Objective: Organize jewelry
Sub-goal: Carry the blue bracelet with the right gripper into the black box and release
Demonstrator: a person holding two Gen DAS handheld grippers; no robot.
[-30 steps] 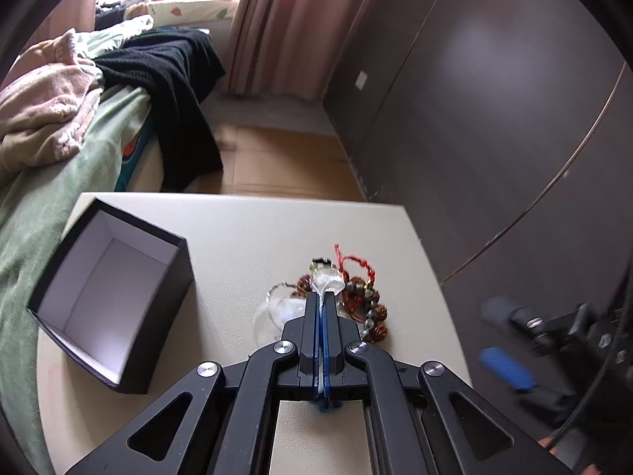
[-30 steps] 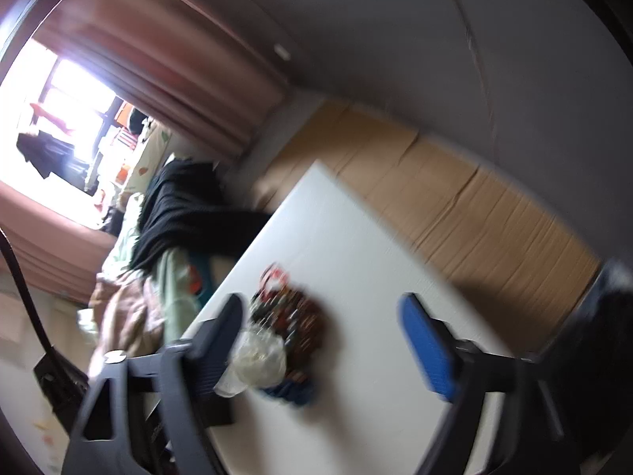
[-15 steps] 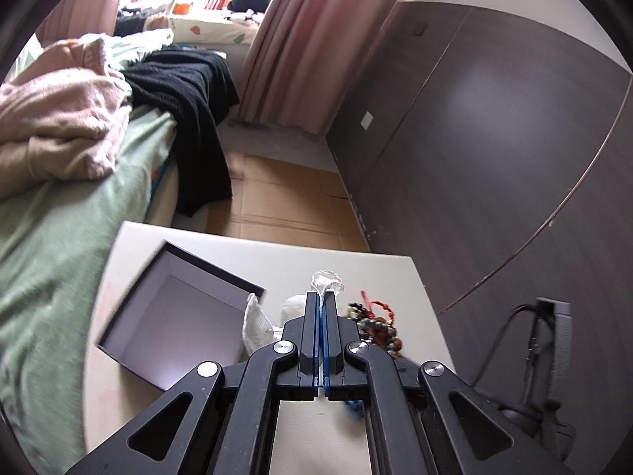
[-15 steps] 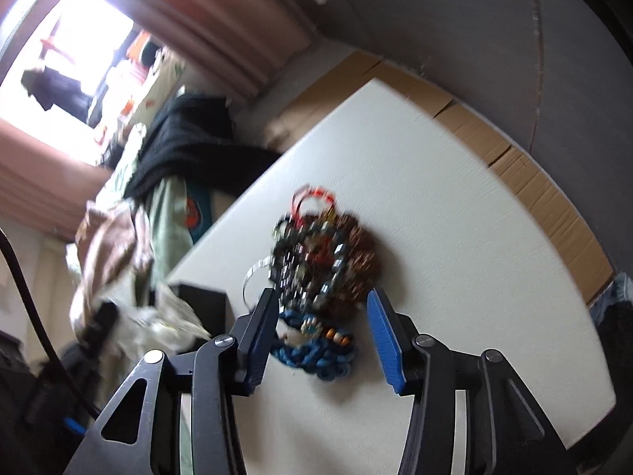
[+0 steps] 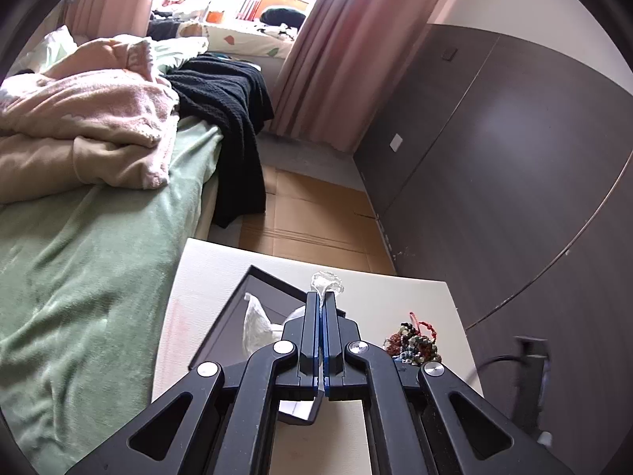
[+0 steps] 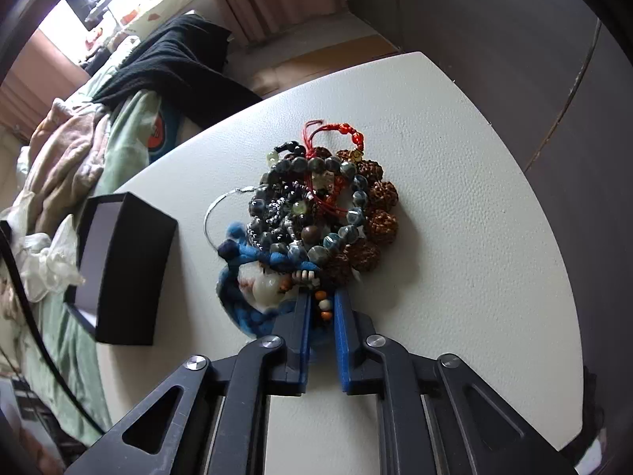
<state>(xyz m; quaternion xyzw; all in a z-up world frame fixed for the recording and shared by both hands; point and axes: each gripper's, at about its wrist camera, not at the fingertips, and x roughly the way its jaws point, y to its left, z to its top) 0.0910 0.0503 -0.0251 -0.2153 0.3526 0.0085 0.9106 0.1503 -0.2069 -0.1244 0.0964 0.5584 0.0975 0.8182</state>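
Observation:
My left gripper (image 5: 321, 297) is shut on a clear plastic bag (image 5: 257, 326) and holds it over the open black box (image 5: 233, 316) with a pale lining. The box (image 6: 118, 261) also shows at the left of the right wrist view, with the bag (image 6: 47, 261) beside it. A pile of bead bracelets (image 6: 316, 206) lies on the white table (image 6: 455, 237), with a blue braided cord (image 6: 253, 257) at its near edge. My right gripper (image 6: 322, 297) has its jaws closed narrowly around a small beaded strand (image 6: 322, 308) at the near edge of the pile. The pile (image 5: 413, 342) lies right of the left gripper.
A bed with green sheet (image 5: 79, 257), pink blanket (image 5: 79, 118) and black garment (image 5: 233, 118) lies left of the table. A dark wall panel (image 5: 494, 178) is to the right. Cardboard (image 5: 308, 217) covers the floor beyond the table.
My left gripper has lifted the plastic bag off the pile and carried it left over the box. My right gripper has come down onto the pile and its jaws have narrowed around the small beaded strand.

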